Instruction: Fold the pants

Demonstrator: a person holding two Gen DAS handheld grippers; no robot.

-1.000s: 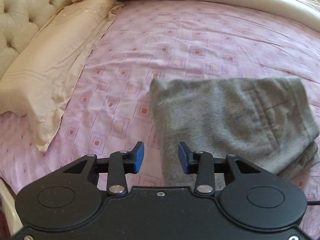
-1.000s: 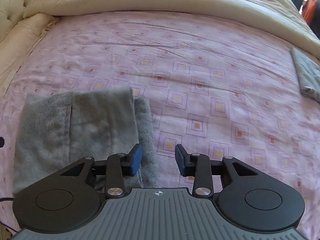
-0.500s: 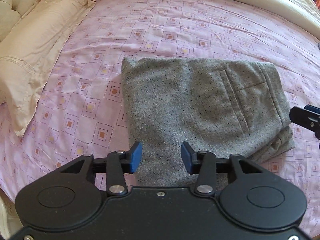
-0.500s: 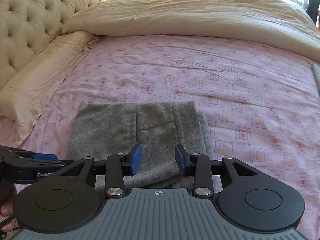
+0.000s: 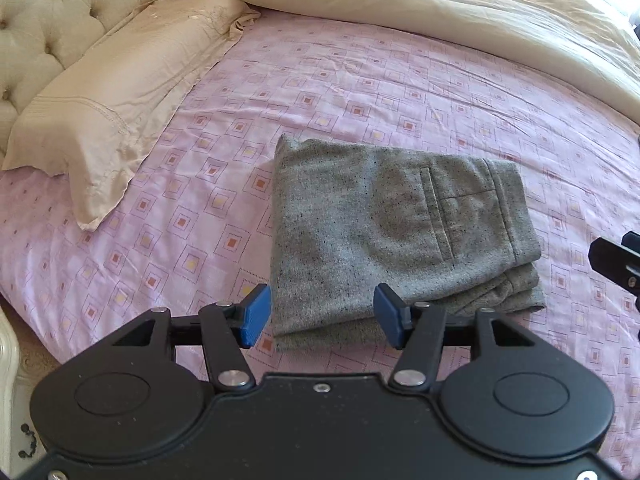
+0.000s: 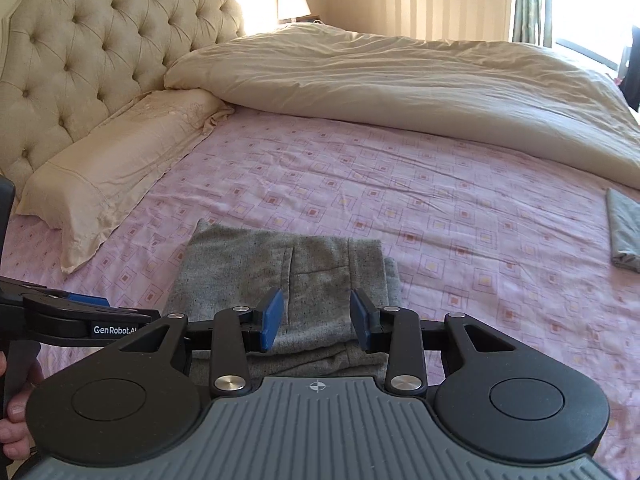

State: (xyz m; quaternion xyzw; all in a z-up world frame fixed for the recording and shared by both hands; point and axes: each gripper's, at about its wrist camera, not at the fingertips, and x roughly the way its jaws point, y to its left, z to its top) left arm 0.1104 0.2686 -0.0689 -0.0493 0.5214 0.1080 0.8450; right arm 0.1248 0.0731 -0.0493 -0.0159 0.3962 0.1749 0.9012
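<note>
The grey speckled pants (image 5: 392, 236) lie folded into a compact rectangle on the pink patterned bed sheet (image 5: 360, 80), back pocket facing up. They also show in the right wrist view (image 6: 288, 276). My left gripper (image 5: 322, 316) is open and empty, held above the near edge of the pants. My right gripper (image 6: 316, 322) is open and empty, held above the near right part of the pants. The right gripper's tip shows at the right edge of the left wrist view (image 5: 616, 260). The left gripper shows at the left of the right wrist view (image 6: 80, 312).
A cream pillow (image 5: 120, 92) lies left of the pants against the tufted headboard (image 6: 92, 52). A cream duvet (image 6: 400, 80) is bunched across the far side. Another folded grey garment (image 6: 624, 232) lies at the right. A lamp (image 6: 293, 0) stands behind the bed.
Both grippers have pulled back and lifted away from the pants, so more of the bed and headboard shows. The folded pants lie still. The left jaws have opened wider.
</note>
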